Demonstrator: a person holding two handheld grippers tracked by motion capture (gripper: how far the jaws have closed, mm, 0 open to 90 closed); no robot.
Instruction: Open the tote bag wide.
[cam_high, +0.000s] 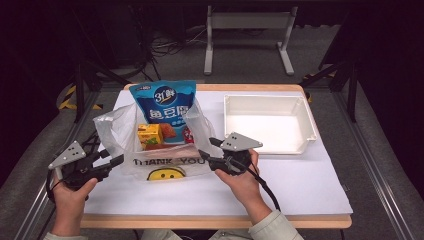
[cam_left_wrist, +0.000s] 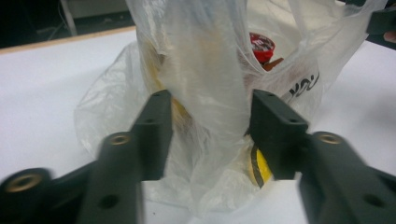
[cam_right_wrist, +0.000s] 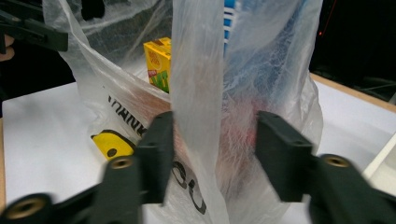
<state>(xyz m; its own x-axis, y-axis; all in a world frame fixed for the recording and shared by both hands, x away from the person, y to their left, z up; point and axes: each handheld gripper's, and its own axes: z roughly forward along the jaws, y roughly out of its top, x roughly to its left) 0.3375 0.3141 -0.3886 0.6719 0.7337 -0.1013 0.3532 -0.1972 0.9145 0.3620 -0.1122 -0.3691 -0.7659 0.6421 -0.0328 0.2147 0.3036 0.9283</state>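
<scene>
Two bag handles (cam_left_wrist: 205, 93) between open jaws | bag (cam_high: 117, 127) contents half-veiled

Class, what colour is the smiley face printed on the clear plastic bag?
Yellow smiley face with black features; high view shows it best.

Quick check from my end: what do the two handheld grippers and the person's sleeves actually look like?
Both the left gripper and the right gripper are black, with flat rectangular jaws and brass-coloured screw inserts. Each carries a grey three-cornered plate with small dark dots. A black cable trails from the right one. The sleeves are pale grey-green.
</scene>
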